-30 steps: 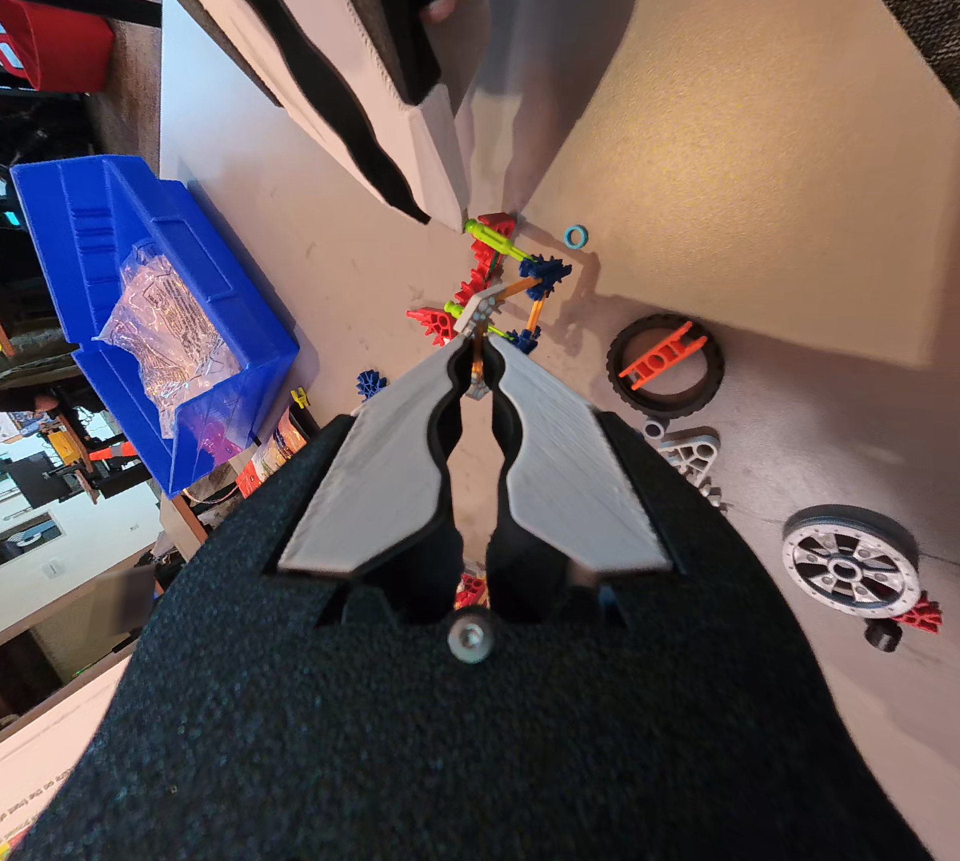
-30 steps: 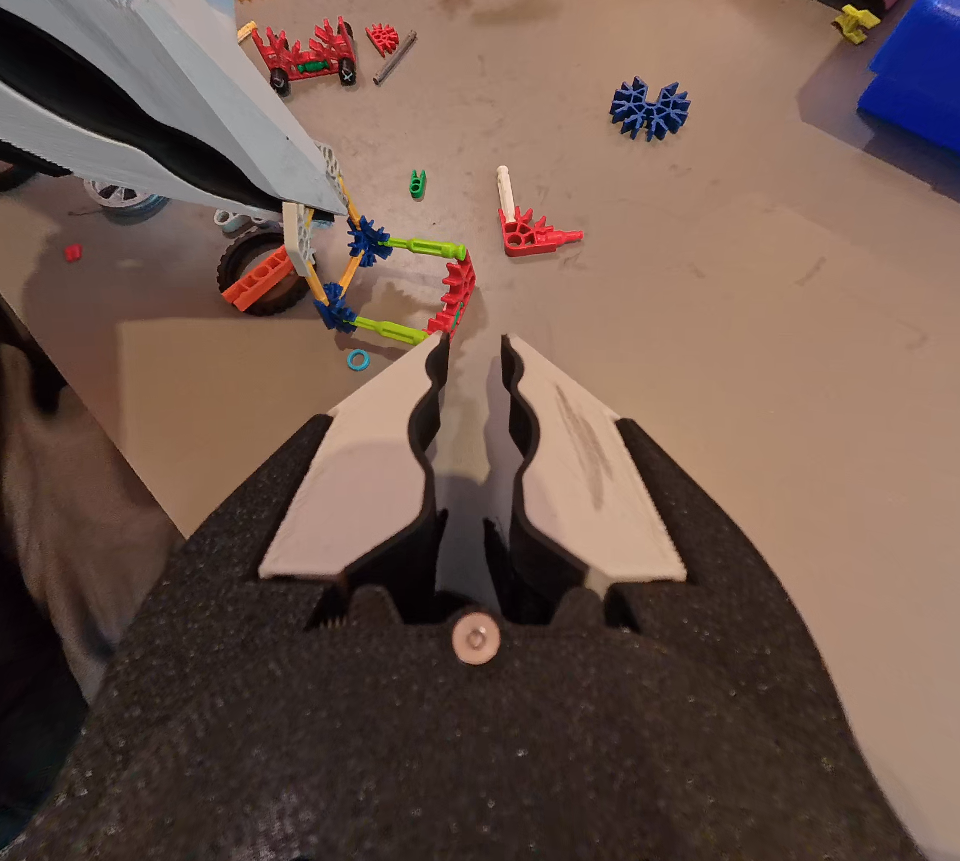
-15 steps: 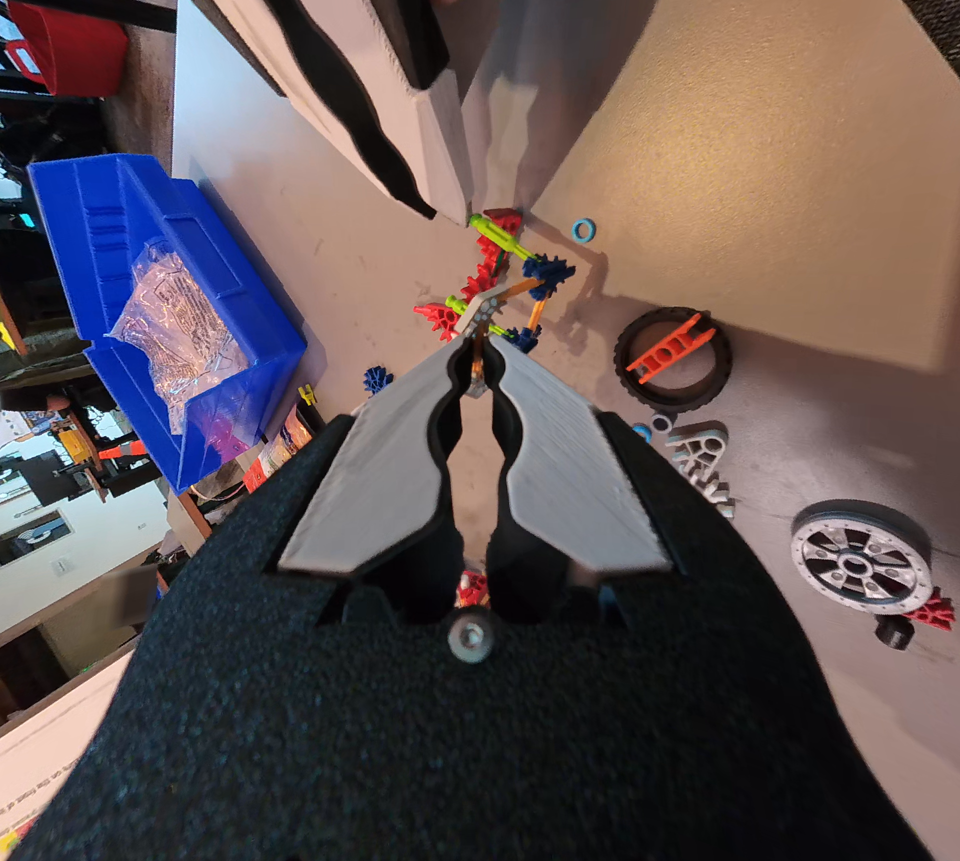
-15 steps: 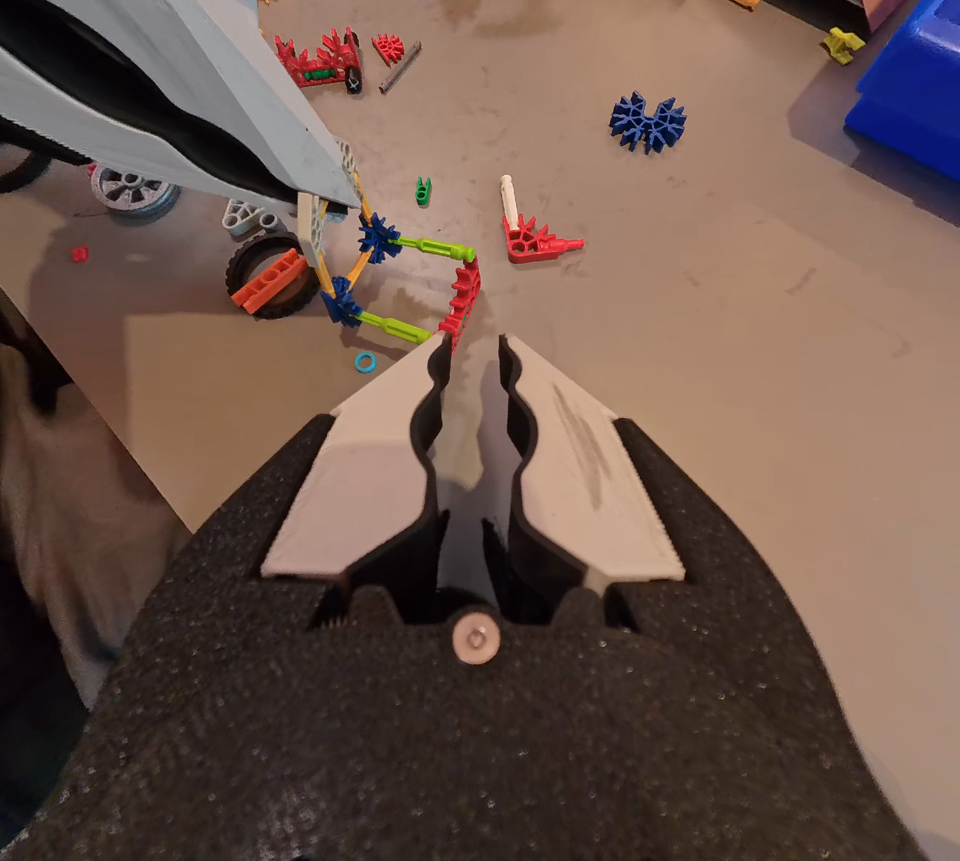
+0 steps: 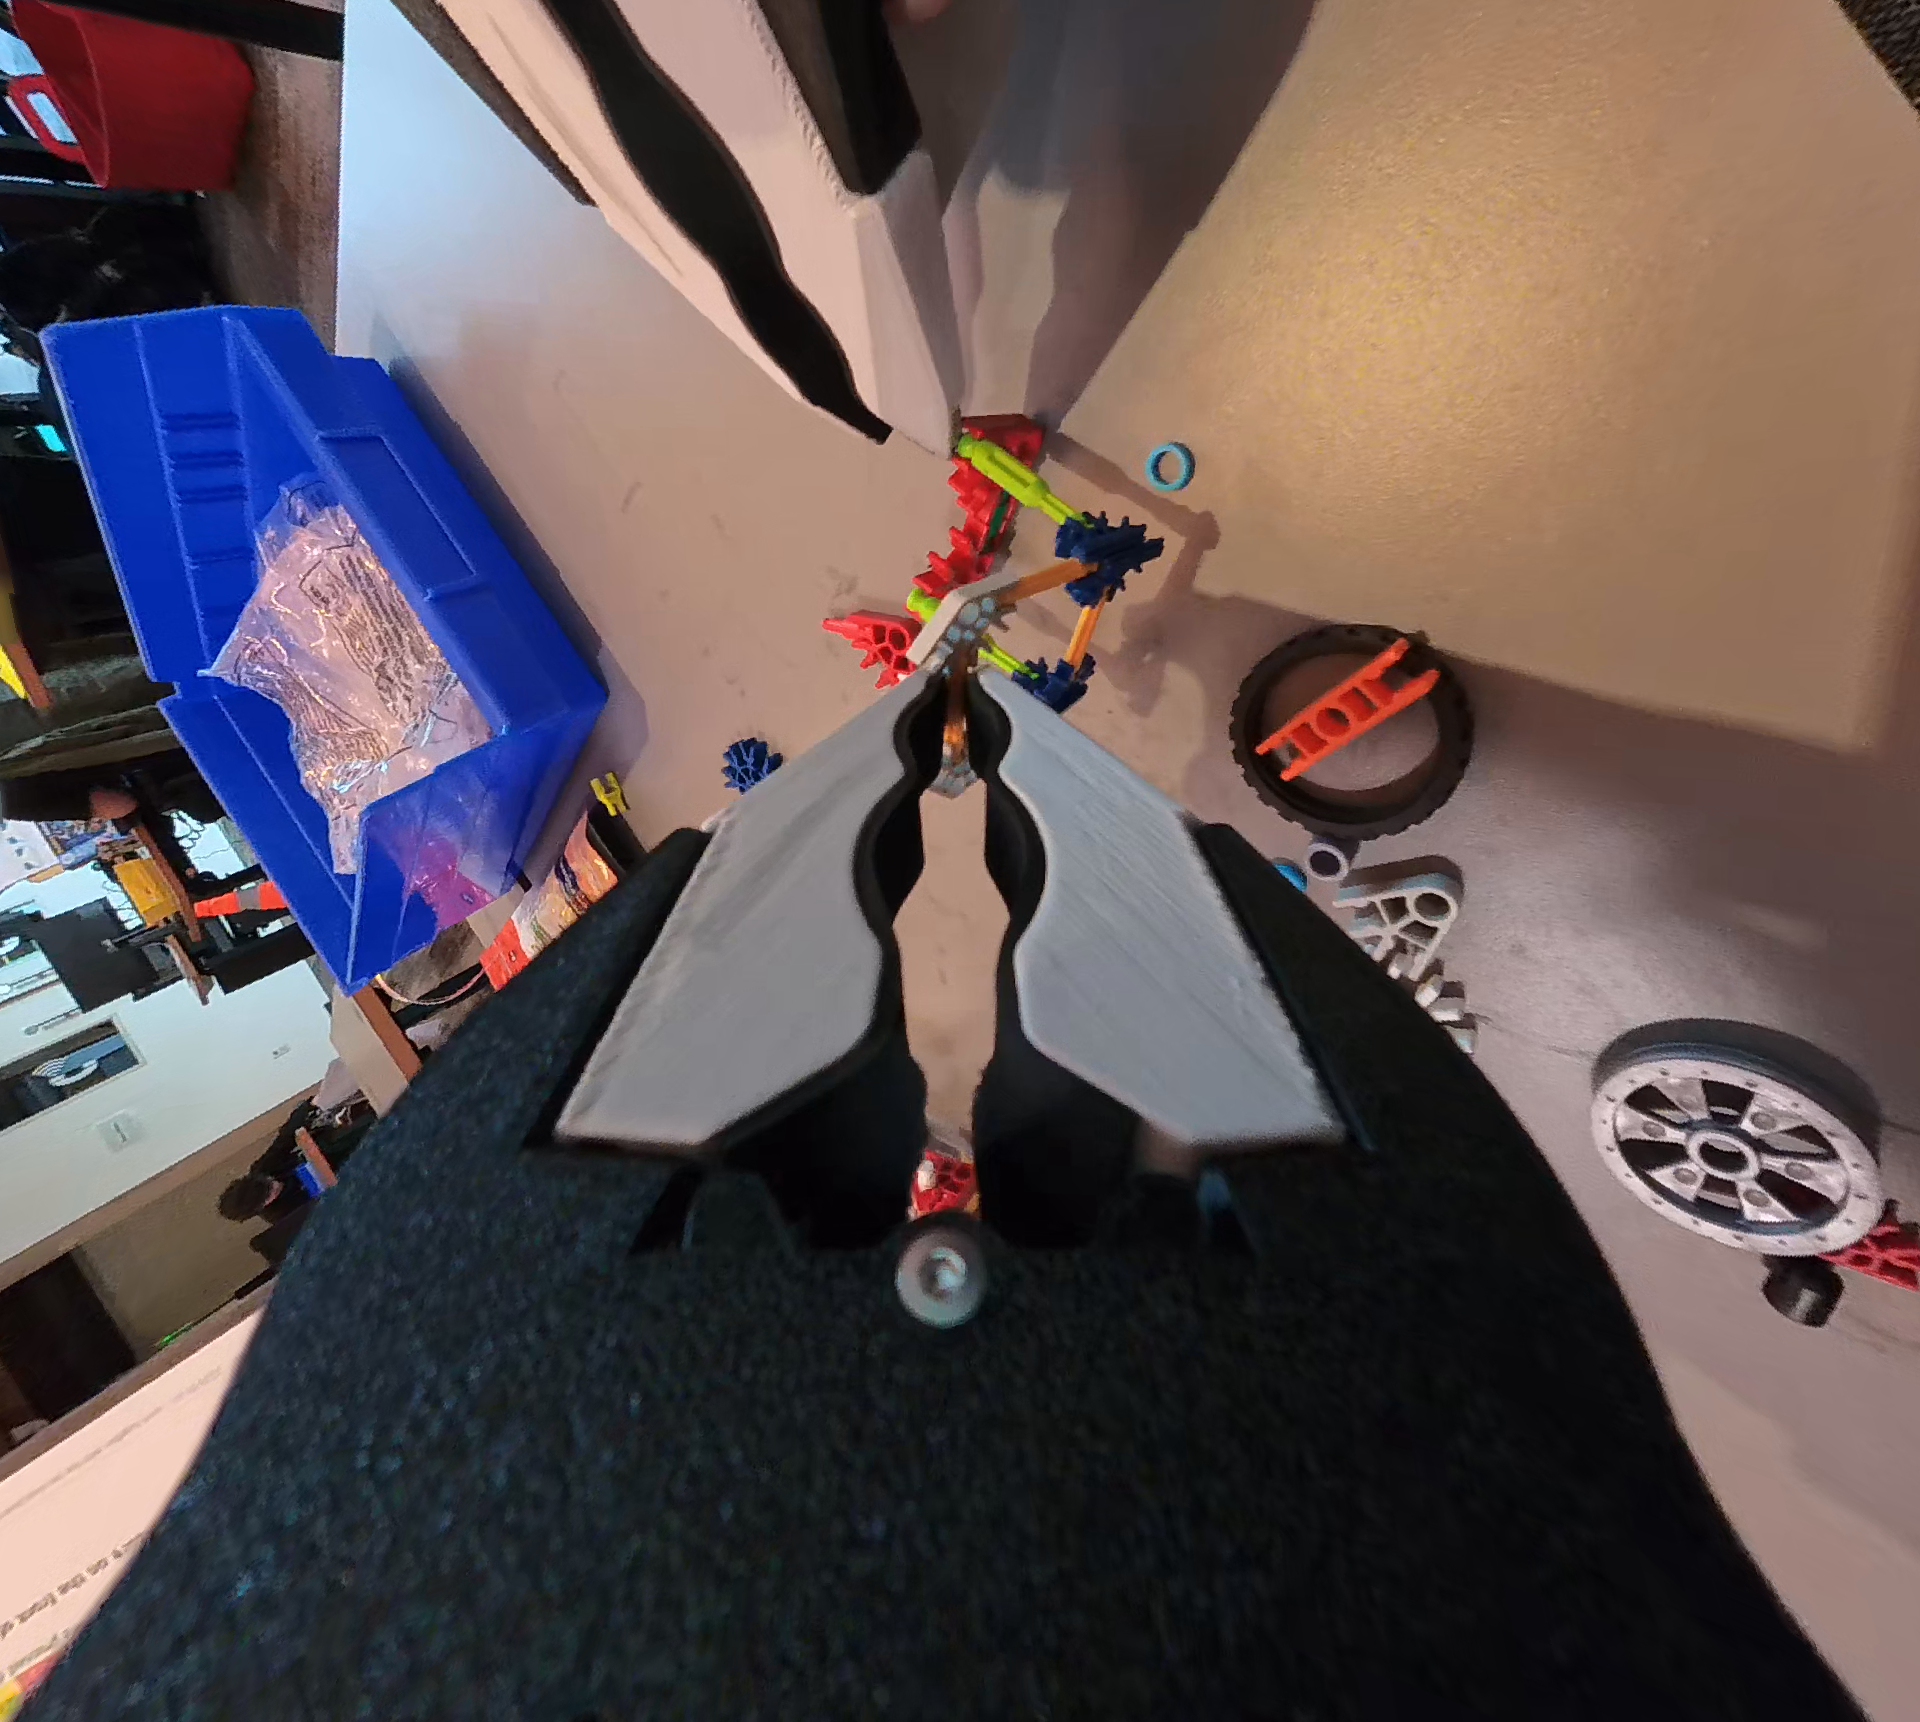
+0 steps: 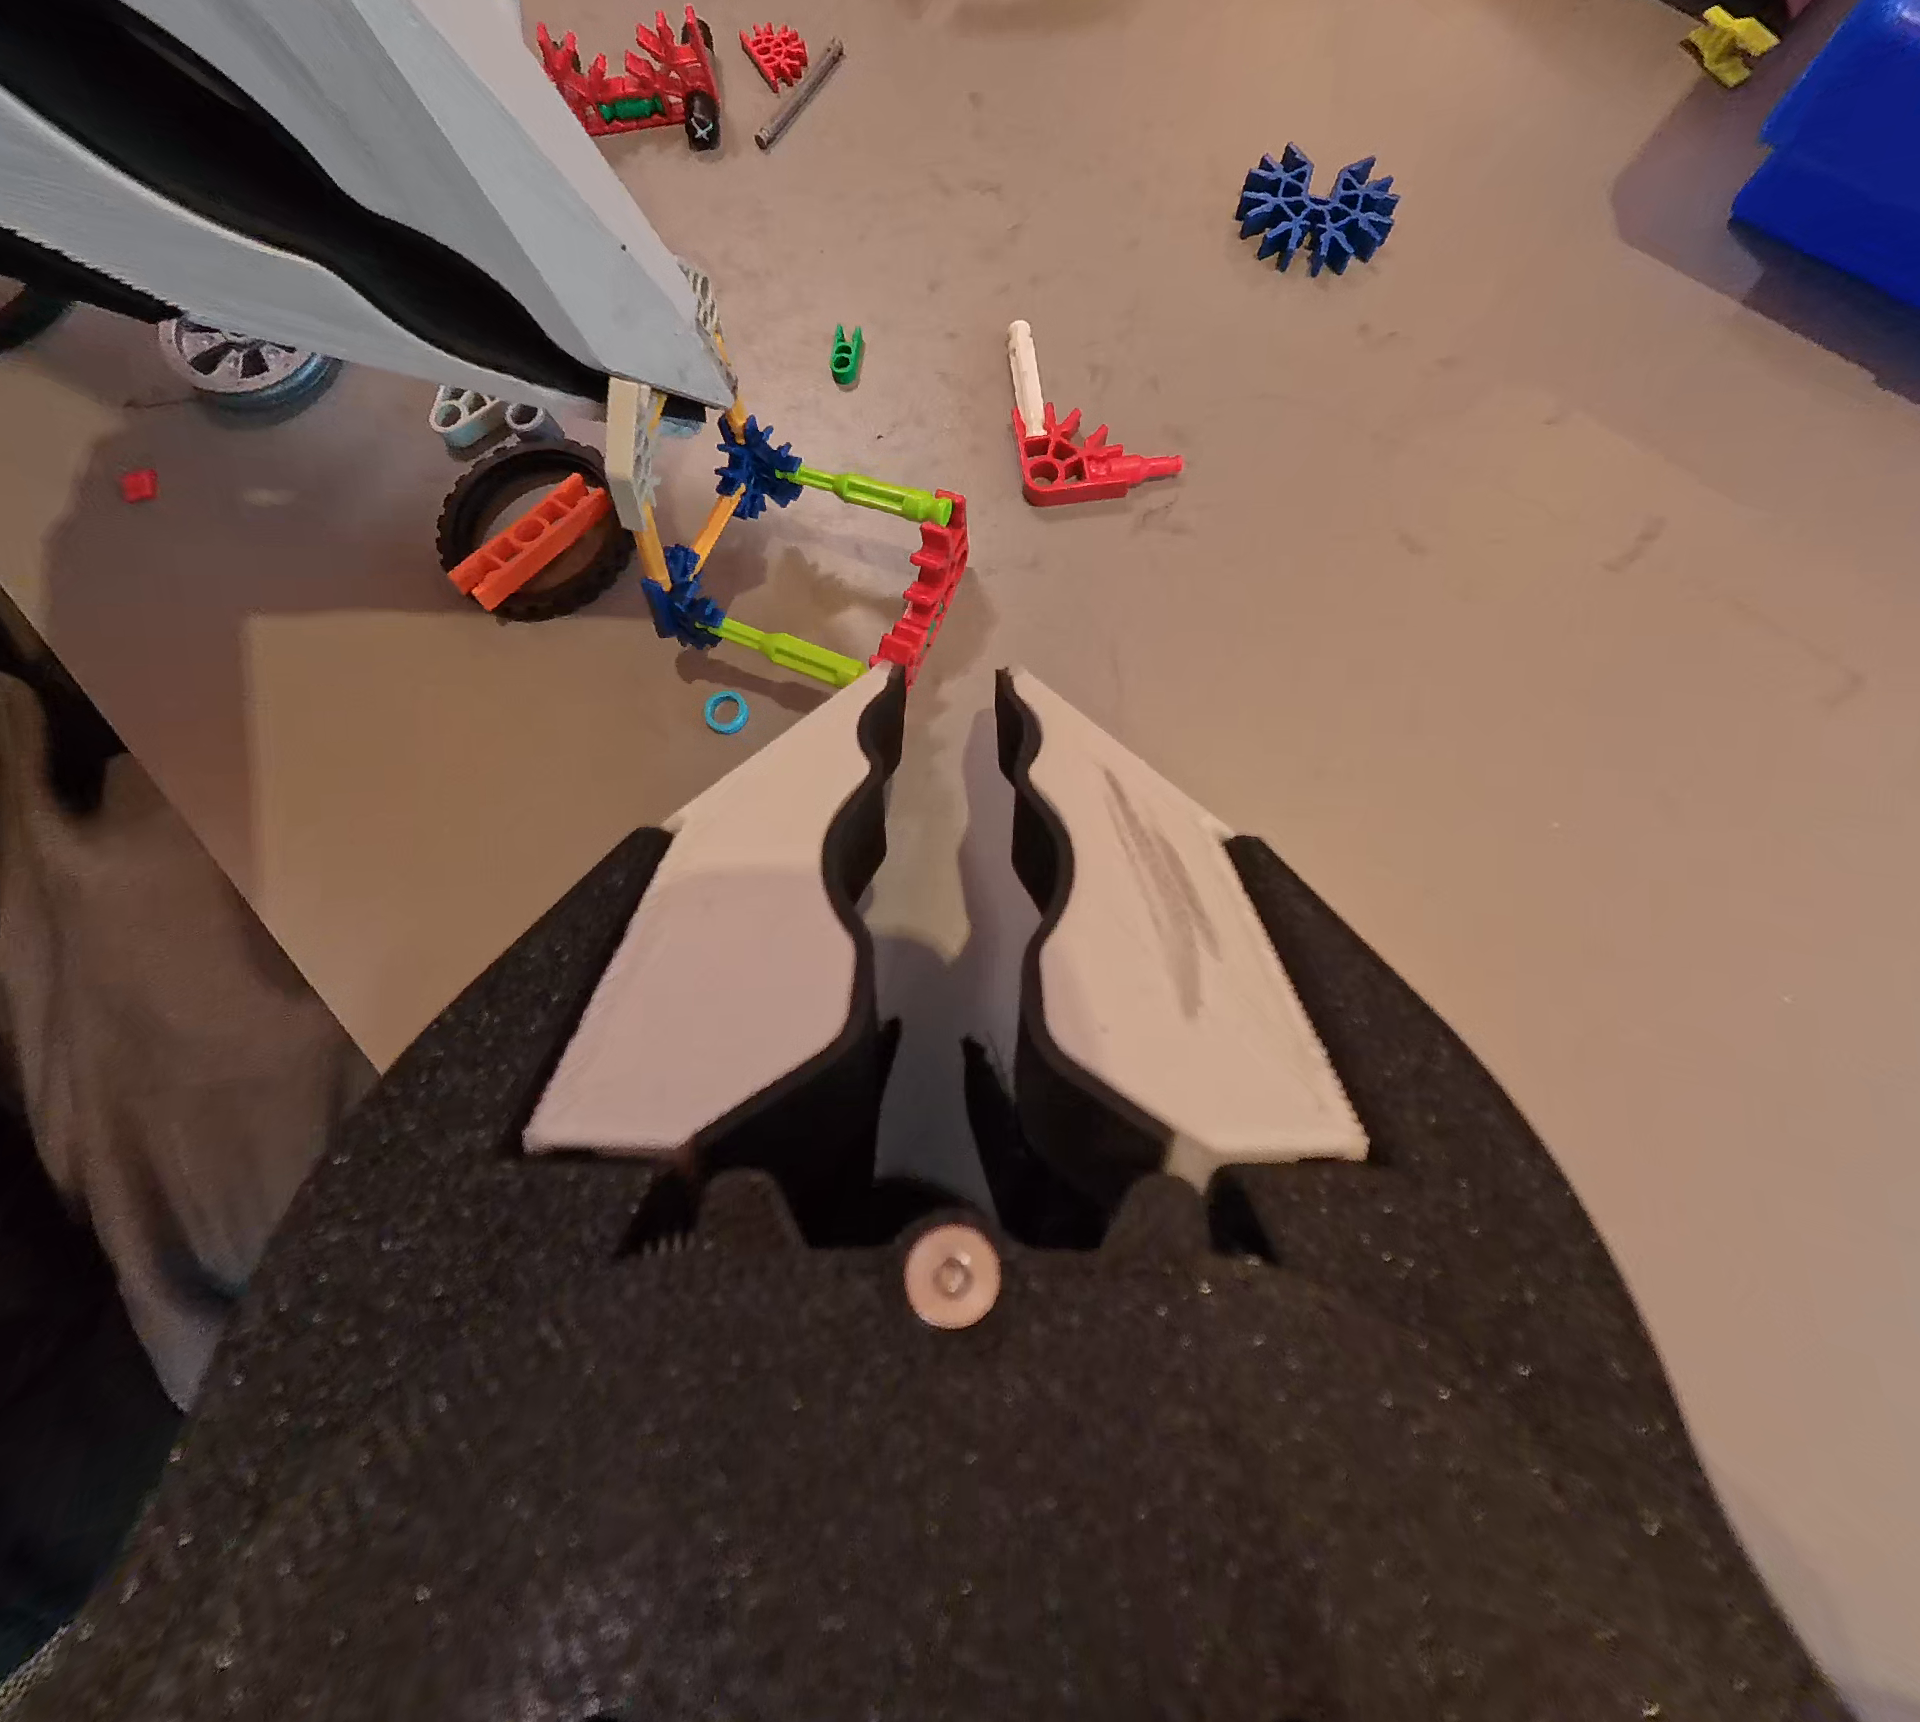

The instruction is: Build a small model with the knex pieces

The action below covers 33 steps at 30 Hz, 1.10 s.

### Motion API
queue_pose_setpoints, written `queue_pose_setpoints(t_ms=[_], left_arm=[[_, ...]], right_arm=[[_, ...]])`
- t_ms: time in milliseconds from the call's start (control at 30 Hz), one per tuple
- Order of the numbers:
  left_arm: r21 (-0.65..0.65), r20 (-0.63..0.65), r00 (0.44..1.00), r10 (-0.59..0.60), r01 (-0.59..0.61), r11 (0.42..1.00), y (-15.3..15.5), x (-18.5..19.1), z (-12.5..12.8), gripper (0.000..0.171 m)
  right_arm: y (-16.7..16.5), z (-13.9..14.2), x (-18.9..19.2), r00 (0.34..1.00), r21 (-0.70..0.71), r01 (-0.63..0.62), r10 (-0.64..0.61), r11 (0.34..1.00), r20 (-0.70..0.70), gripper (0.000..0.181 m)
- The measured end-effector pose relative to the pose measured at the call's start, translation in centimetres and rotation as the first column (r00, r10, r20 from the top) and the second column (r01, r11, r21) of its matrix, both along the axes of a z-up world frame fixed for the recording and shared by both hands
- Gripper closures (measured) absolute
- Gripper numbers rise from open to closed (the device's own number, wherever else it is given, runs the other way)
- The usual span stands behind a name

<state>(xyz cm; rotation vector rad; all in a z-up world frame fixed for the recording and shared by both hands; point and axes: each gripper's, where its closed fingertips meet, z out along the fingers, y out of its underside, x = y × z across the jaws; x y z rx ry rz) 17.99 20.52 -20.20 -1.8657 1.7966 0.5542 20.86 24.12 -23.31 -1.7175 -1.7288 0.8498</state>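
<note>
both tools (image 5: 961, 685) (image 6: 948, 685) look the same: pale grey wavy-edged fingers (image 6: 727, 945), black inner pads, grainy black body, one silver screw (image 6: 951, 1275).

In the right wrist view, a rod-and-connector frame (image 6: 810, 550) stands on the surface (image 6: 1455, 737) just ahead of the right gripper (image 6: 945, 685) — the left gripper (image 6: 665, 384) comes in from the upper left, its tips closed on the frame's far-left end. A tyre (image 6: 535, 545) with a beam (image 6: 530, 540) lying in it sits left of the frame, a small ring (image 6: 725, 712) just before it. An angled connector (image 6: 1081, 457) lies to the right, a double connector (image 6: 1317, 209) farther right and behind, a bin (image 6: 1849, 155) at the right edge.
</note>
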Motion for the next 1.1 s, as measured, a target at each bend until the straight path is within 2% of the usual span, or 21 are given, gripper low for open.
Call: queue_pose_setpoints(t_ms=[933, 1100], left_arm=[[0.029, -0.001, 1.0, 0.007, -0.007, 1.0, 0.4, -0.2, 0.1, 0.171], [0.028, -0.004, 1.0, 0.005, -0.005, 1.0, 0.3, -0.3, 0.0, 0.171]], right_arm=[[0.7, 1.0, 0.4, 0.999, -0.034, 0.008, -0.009, 0.999, -0.041, 0.164], [0.0, -0.2, 0.5, 0.999, 0.02, -0.043, 0.043, 0.999, 0.003, 0.157]])
